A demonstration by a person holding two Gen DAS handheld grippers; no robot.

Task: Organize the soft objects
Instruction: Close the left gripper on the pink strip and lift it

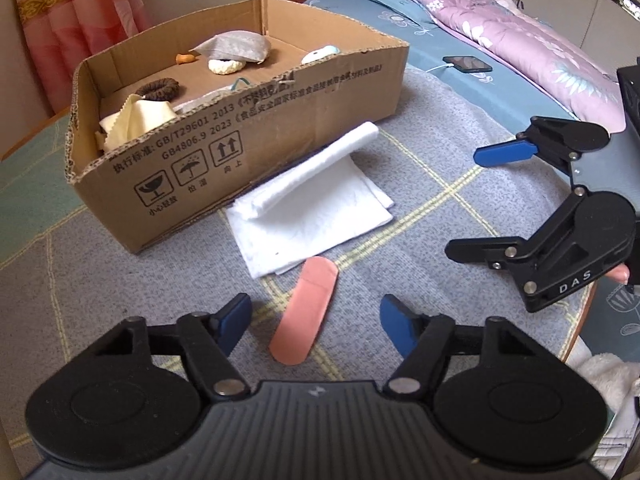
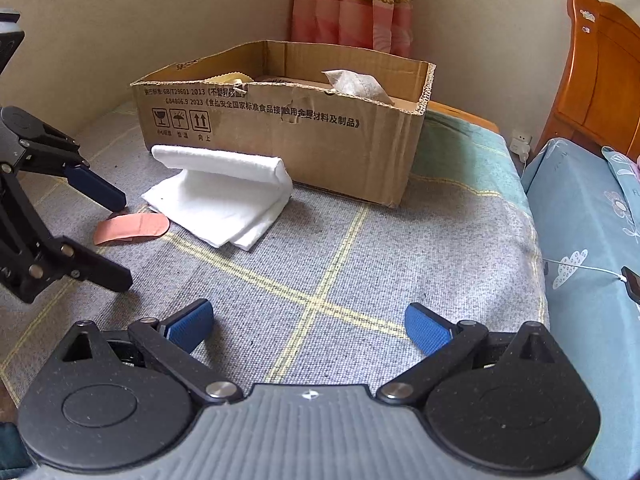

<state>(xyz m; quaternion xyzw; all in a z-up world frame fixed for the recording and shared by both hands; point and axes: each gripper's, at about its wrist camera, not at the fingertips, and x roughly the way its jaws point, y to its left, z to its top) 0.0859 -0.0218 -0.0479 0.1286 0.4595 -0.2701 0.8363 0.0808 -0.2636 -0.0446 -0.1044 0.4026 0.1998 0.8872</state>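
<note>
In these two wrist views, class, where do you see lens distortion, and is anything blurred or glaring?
Left wrist view: fisheye bending curves the cardboard box edges, dark vignette fills the corners; the pink bandage and white cloth look sharp. Right wrist view: the same bulge bows the wooden headboard; soft even daylight, no glare, faint shadows.

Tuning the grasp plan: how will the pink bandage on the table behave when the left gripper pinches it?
The pink bandage lies flat on the grey tablecloth, so the left gripper, jaws open astride it, probably has little edge to catch. It looks thin, likely light and floppy, drooping once lifted. The woven cloth may bunch up with it.
</note>
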